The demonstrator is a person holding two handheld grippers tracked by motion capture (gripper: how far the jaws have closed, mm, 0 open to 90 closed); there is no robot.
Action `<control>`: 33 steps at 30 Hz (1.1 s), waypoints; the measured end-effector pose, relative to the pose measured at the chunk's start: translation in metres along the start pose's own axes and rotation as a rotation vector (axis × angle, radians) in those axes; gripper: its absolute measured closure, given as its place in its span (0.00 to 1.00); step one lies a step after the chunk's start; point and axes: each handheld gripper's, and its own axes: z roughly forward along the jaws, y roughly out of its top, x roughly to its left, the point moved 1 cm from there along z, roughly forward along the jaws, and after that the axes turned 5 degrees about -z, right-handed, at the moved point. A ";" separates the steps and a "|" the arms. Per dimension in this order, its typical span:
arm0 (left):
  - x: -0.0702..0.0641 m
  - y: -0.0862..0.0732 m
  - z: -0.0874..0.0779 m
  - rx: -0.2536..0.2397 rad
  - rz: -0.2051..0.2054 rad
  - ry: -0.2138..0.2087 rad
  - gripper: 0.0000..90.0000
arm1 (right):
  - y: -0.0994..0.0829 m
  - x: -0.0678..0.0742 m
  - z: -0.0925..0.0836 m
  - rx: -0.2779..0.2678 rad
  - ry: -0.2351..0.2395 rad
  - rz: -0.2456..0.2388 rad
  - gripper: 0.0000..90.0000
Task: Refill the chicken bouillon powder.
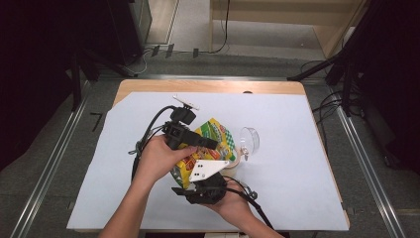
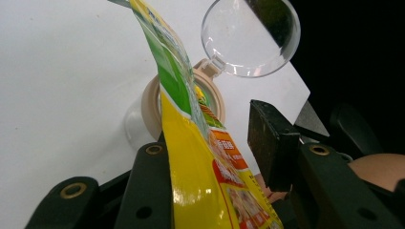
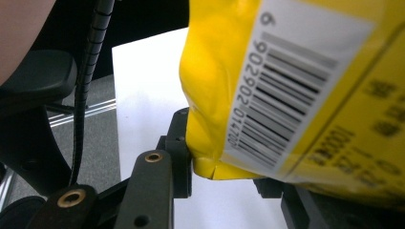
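Yellow pouch [image 1: 210,144] held above tabletop [image 1: 297,163] centre, over beige jar mouth [image 2: 152,102]. Nearest, right gripper [image 1: 205,191]: jaws narrow, seemingly pinching pouch's bottom corner. Farther, left gripper [image 1: 190,136]: one jaw against pouch, other standing off, so not clamped. Best tipped slowly, opening kept over jar. Beyond, clear hinged lid [image 1: 250,139] open, right of pouch.

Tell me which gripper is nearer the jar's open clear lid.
Left. The left gripper reaches over the yellow bag just beside the clear lid; the right gripper sits at the bag's near end, farther back.
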 end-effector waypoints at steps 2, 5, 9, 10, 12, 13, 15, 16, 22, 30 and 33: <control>-0.001 -0.001 -0.003 -0.011 0.014 0.010 0.71 | 0.001 0.000 0.001 -0.004 0.006 0.002 0.74; -0.003 -0.002 -0.007 -0.020 0.033 0.021 0.75 | 0.003 0.001 0.002 -0.009 0.014 0.010 0.73; -0.007 -0.005 -0.007 -0.001 0.074 0.037 0.83 | 0.001 0.004 0.005 -0.003 0.012 -0.004 0.74; -0.007 -0.005 -0.007 0.001 0.080 0.041 0.83 | 0.001 0.005 0.006 -0.004 0.013 -0.005 0.75; -0.006 -0.004 -0.006 -0.003 0.072 0.041 0.83 | 0.000 0.005 0.007 -0.005 0.008 -0.007 0.75; -0.006 -0.004 -0.006 -0.008 0.069 0.039 0.83 | 0.001 0.004 0.008 -0.007 0.010 -0.005 0.75; -0.005 -0.004 -0.006 -0.009 0.065 0.037 0.83 | 0.001 0.003 0.008 -0.008 0.010 0.000 0.75; -0.004 -0.003 -0.006 -0.012 0.063 0.038 0.83 | 0.001 0.003 0.008 -0.005 0.016 0.004 0.75; 0.000 -0.002 -0.008 -0.023 0.050 0.033 0.86 | 0.003 0.001 0.009 -0.003 0.023 0.004 0.75; 0.001 0.002 -0.016 -0.050 0.046 0.036 0.86 | 0.013 -0.005 0.011 -0.002 0.020 0.006 0.76; 0.002 0.002 -0.016 -0.046 0.026 0.018 0.86 | 0.013 -0.004 0.013 -0.007 0.021 0.010 0.76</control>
